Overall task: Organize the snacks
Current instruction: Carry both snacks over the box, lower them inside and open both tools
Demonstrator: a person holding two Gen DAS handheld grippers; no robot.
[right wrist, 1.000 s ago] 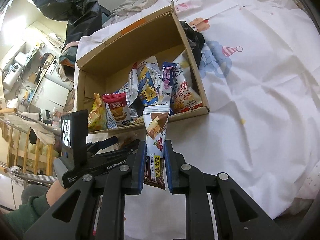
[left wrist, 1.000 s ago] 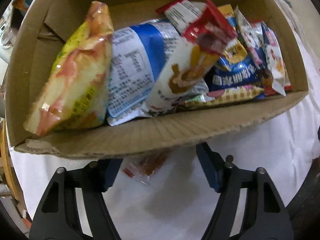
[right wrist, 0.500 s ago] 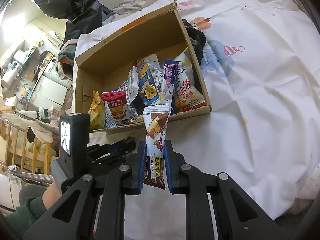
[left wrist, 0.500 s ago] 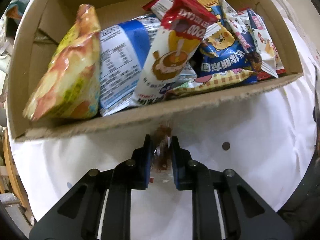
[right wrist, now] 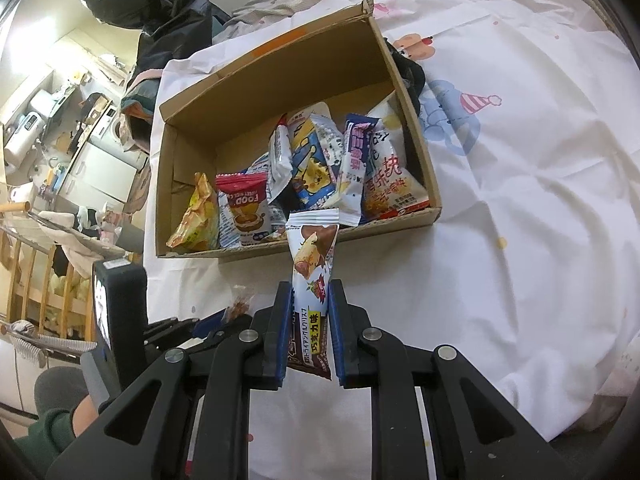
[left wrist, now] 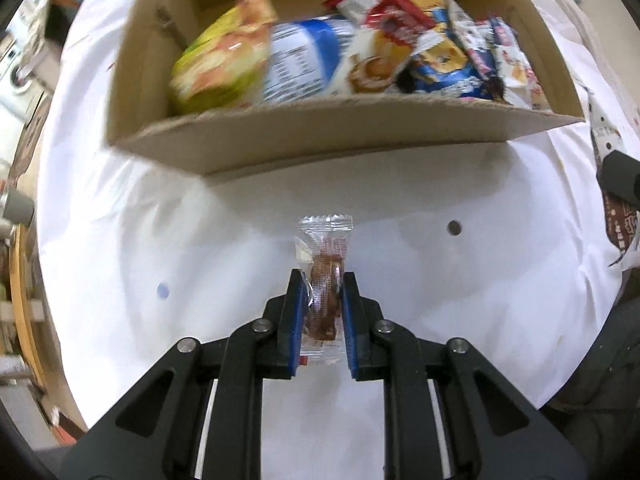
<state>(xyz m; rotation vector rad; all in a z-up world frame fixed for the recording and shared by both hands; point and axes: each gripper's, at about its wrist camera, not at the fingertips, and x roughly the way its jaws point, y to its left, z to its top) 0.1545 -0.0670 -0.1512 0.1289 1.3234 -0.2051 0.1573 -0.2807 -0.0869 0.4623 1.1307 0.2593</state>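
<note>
A cardboard box [left wrist: 360, 136] [right wrist: 276, 60] holding several snack packets rests on a white sheet. In the left wrist view my left gripper [left wrist: 320, 280] is shut on a small clear packet with a brown snack [left wrist: 325, 256], held upright in front of the box's near wall. My right gripper [right wrist: 310, 292] is shut on a tall white-and-brown chocolate wafer packet [right wrist: 312, 256], whose top reaches the box's front edge. The left gripper [right wrist: 240, 306] shows at the lower left of the right wrist view, with the small brown snack at its tip.
The white sheet [right wrist: 520, 200] with cartoon prints covers the surface around the box. A dark bag [right wrist: 160, 4] lies behind the box. A wooden rail [right wrist: 36, 280] and a cluttered room lie to the left. A green sleeve [right wrist: 44, 436] shows at lower left.
My left gripper closed on the small clear packet that lay on the sheet, then drew it back from the box, which now looks farther away. The right gripper kept still with its packet.
</note>
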